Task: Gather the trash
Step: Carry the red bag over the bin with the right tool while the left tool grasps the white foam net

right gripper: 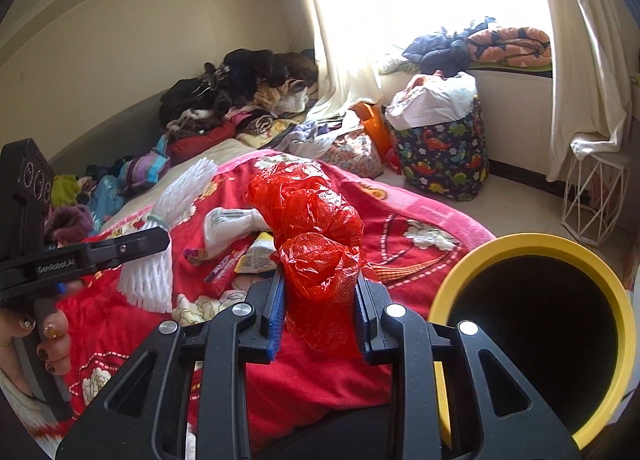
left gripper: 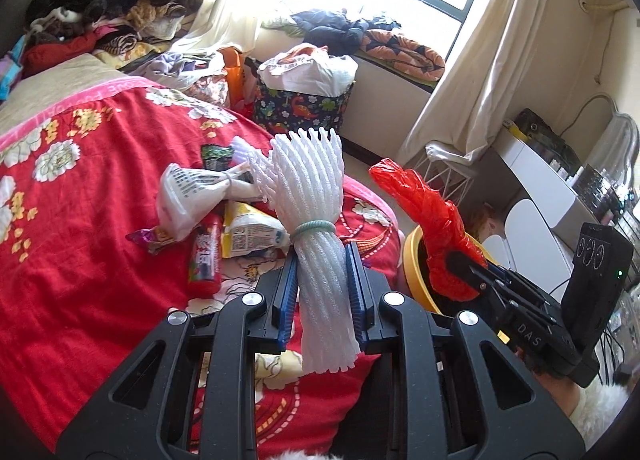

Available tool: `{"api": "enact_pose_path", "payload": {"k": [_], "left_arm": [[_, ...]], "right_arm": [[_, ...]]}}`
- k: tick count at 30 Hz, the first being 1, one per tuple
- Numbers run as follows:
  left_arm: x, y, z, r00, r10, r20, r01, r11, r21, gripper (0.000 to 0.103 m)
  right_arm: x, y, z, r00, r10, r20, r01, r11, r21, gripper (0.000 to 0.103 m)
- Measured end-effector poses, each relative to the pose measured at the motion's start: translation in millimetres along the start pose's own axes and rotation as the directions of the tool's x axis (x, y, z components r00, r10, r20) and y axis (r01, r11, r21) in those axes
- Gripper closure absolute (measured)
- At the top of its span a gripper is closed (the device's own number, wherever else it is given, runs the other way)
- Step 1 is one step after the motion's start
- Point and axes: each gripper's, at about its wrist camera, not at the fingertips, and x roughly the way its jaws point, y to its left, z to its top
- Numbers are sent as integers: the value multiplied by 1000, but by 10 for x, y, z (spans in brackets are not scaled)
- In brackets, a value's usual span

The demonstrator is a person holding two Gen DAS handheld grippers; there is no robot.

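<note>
My left gripper is shut on a white foam net sleeve tied with a green band, held above the red floral blanket. My right gripper is shut on a crumpled red plastic bag, just left of the yellow bin with a black inside. In the left wrist view the red bag sits over the bin's rim. On the blanket lie a tied white bag, a yellow wrapper, a red wrapper and a green wrapper.
A dinosaur-print basket full of laundry stands on the floor by the window sill. Piles of clothes cover the far end of the bed. A white wire stand is by the curtain. A desk with clutter is at the right.
</note>
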Motion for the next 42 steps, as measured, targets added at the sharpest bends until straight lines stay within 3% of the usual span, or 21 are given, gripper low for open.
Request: {"api": "enact_pose_path", "payload": {"k": [9, 22, 31, 42], "left_arm": [[128, -328, 28, 999, -41, -14, 42, 997, 59, 86], [395, -864, 86, 994, -105, -35, 109, 986, 125, 86], [588, -1230, 51, 987, -150, -60, 157, 976, 153, 86], [882, -1576, 22, 976, -187, -111, 204, 965, 165, 86]], "right_arm": [[-208, -281, 27, 996, -79, 35, 77, 995, 67, 76], [-491, -775, -29, 974, -219, 52, 208, 963, 171, 76], [-641, -1180, -95, 947, -321, 1, 309, 911, 273, 76], [-682, -1520, -197, 931, -357, -69, 357, 861, 363, 75]]}}
